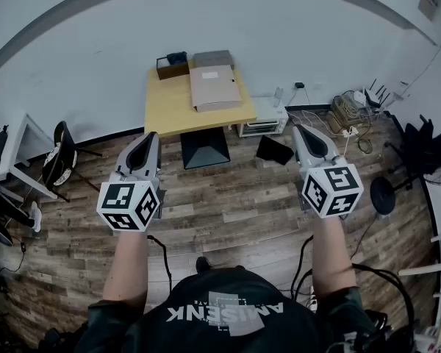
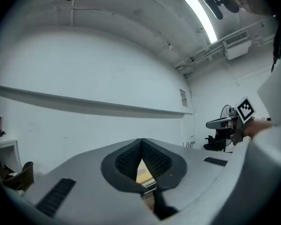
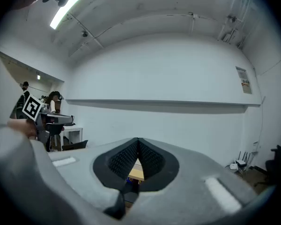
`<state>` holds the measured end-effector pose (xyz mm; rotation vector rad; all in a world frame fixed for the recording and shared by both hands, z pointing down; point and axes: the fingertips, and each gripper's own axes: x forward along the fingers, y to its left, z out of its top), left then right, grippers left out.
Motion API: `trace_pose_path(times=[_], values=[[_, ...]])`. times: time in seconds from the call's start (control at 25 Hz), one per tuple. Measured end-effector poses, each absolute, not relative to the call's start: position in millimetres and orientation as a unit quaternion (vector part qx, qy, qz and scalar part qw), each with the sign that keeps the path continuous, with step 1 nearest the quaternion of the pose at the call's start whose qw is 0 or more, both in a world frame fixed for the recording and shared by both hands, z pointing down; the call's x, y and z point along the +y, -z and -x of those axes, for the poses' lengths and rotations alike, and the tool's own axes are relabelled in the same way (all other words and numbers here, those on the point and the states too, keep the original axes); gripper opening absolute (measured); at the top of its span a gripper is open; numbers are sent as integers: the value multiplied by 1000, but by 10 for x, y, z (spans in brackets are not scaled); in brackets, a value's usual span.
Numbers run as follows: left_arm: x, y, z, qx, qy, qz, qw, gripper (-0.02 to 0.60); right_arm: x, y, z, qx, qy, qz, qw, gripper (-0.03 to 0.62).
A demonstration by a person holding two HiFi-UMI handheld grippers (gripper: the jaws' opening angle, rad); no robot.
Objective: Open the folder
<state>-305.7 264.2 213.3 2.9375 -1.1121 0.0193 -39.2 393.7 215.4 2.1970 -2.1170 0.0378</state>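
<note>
Tan cardboard folder [image 1: 214, 87] sits shut on yellow wooden surface [image 1: 165, 109], well ahead. Left tool [image 1: 151, 138] and right tool [image 1: 301, 132] both closed, empty (risk: shut tips could shove it, not lift the cover).

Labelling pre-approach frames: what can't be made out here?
- Folder, head view: too small to tell its opening edge or any clasp.
- Dark box at the table's far edge: contents too small.
- Table, both gripper views: hidden by the shut jaws of the left gripper and right gripper, bar a sliver.
</note>
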Motion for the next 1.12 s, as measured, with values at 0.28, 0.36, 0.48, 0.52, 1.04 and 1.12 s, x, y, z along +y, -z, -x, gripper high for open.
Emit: trace_pose_path(times=[0.28,0.36,0.48,0.52,1.04,1.12], values=[[2461,-2159,3072,-351,-6,-936,10,0,3780,-2178,391,-691,-16,-721,46,3],[2439,-2173,3077,-351,-6,-936,13,0,3767,-2185,400,-691,-17,-722,46,3],[2422,-2205,3077,-347,-8,-938,11,0,3748,-2185,410,-689,-18,-724,41,3],[2410,-2216,3080,-345,-8,-938,12,0,3733,-2188,411,-687,-20,-725,40,3],[2135,-2255,3217,-327,-5,-945,11,0,3477,-2204,575,-668,-27,-742,42,3],[2087,-2283,3249,-323,-4,-946,10,0,3442,-2213,628,-668,-26,-742,42,3]])
